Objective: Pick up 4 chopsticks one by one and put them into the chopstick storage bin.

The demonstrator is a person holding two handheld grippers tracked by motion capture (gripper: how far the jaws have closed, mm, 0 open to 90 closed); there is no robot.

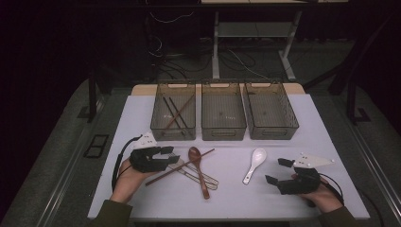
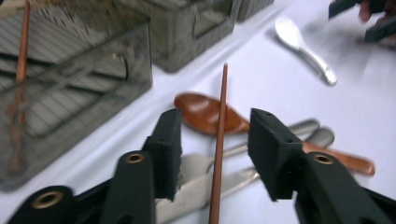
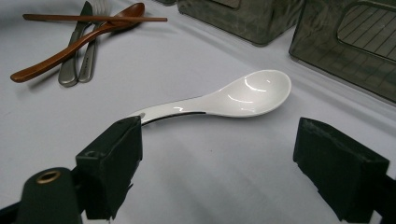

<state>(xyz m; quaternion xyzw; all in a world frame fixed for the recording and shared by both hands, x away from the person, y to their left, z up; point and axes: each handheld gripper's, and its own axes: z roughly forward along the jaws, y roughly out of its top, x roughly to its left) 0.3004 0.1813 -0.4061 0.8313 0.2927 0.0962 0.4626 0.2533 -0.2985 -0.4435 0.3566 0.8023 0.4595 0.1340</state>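
Left gripper is straddling the chopstick lying across the wooden spoon, jaws not clamped yet. Chopstick looks light, stiff, slippery; grab mid-shaft. Right gripper is sitting released.

A: What lies between the left gripper's pads?
B: A thin brown chopstick, flat on the table, untouched on either side.
A: How is it placed?
B: Slanted, crossing over the brown wooden spoon and the metal cutlery, its far tip pointing toward the bins.
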